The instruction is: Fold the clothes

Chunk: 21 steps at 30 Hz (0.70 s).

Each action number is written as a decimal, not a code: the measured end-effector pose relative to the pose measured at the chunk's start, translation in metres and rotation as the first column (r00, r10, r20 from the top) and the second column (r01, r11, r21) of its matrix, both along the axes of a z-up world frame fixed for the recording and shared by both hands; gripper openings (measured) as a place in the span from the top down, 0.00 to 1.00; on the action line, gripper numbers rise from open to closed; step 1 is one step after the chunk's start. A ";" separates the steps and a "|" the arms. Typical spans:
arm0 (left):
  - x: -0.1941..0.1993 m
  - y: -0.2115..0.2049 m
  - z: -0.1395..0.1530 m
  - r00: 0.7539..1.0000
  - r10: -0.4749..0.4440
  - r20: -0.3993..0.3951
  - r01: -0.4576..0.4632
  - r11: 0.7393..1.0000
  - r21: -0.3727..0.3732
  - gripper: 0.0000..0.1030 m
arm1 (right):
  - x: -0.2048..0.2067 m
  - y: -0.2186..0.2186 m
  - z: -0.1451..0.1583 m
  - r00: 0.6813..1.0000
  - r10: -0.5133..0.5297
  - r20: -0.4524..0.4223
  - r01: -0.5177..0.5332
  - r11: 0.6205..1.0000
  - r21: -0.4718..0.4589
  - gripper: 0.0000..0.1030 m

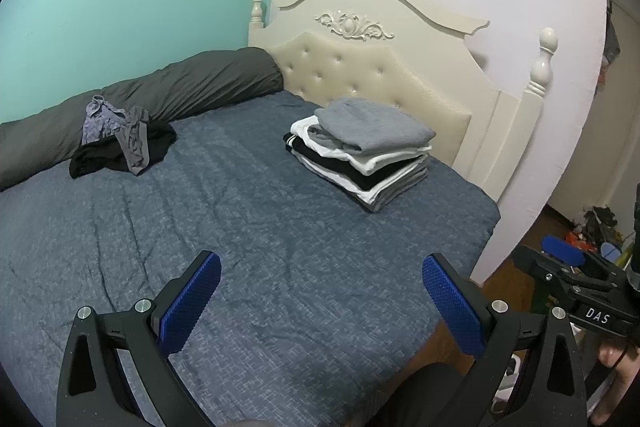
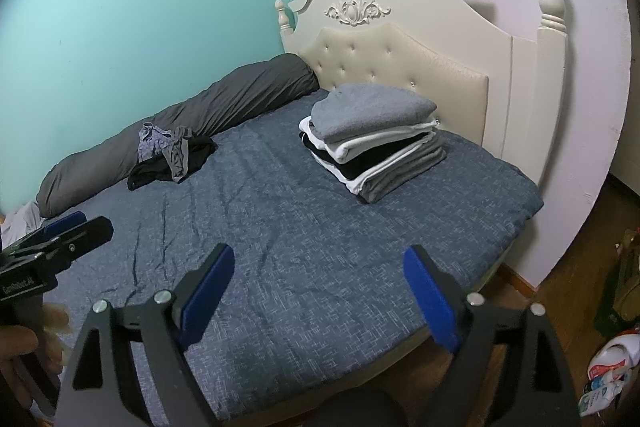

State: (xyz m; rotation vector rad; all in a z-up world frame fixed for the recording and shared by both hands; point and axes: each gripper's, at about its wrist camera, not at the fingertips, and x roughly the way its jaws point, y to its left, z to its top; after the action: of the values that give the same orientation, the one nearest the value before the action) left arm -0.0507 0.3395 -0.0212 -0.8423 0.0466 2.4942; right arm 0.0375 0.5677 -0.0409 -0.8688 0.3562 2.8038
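Observation:
A stack of folded clothes (image 1: 362,151) (image 2: 374,139), grey on top with white, black and grey below, rests on the bed near the headboard. A loose heap of unfolded garments (image 1: 120,143) (image 2: 172,155), purple, grey and black, lies at the bed's far left against a dark rolled duvet. My left gripper (image 1: 320,301) hangs open above the blue bedspread with nothing between its fingers. My right gripper (image 2: 318,293) is open too, above the bed's near edge, and empty. Each gripper shows at the side of the other's view.
The blue bedspread (image 1: 260,227) (image 2: 280,227) is wrinkled between the two piles. A cream headboard (image 1: 380,67) stands behind the stack. The dark rolled duvet (image 1: 160,87) runs along the teal wall. Wooden floor with clutter (image 2: 608,379) lies to the right of the bed.

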 end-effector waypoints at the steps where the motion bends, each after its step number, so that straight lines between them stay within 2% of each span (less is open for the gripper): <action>1: 0.000 0.000 0.000 1.000 0.000 0.000 0.000 1.000 -0.001 0.00 | 0.000 -0.001 0.000 1.000 0.000 -0.001 0.000 1.000 0.000 0.15; 15: -0.002 0.002 -0.009 0.999 -0.030 0.022 0.030 1.000 -0.003 0.00 | -0.002 -0.001 -0.001 1.000 0.004 0.004 -0.004 1.000 -0.001 0.15; 21: -0.003 -0.001 -0.011 1.000 -0.010 0.026 0.010 1.000 -0.007 0.00 | -0.003 -0.002 -0.001 1.000 0.006 0.005 -0.006 1.000 0.004 0.15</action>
State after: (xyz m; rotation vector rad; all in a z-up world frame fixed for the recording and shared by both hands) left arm -0.0537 0.3385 -0.0327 -0.8756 0.0508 2.4745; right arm 0.0349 0.5658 -0.0417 -0.8767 0.3473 2.8061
